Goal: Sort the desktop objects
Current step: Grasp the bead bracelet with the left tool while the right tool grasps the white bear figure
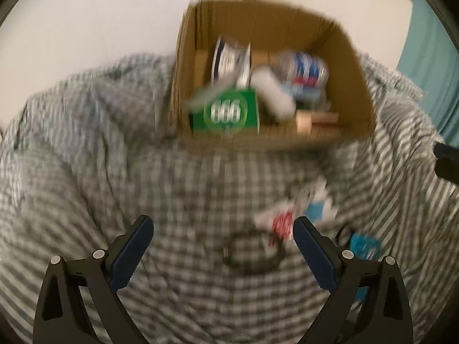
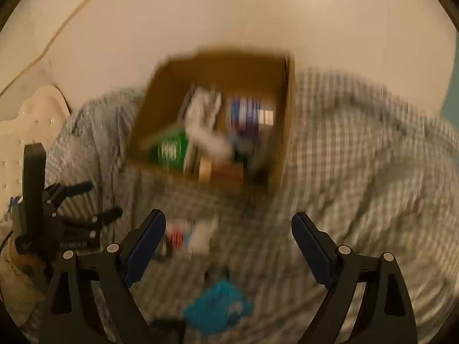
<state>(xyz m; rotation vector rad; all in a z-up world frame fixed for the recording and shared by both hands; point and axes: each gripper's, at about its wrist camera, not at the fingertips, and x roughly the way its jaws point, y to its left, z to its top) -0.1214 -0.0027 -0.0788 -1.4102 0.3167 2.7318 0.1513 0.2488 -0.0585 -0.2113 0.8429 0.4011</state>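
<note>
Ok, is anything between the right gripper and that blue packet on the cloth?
Nothing visible. The right gripper is open and empty, and the blue packet lies on the checked cloth just below its fingers. The picture is blurred.

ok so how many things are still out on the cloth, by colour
red and white packet: 1
blue packet: 1
black ring, blurred: 1
total: 3
The rest sits in the box.
</note>
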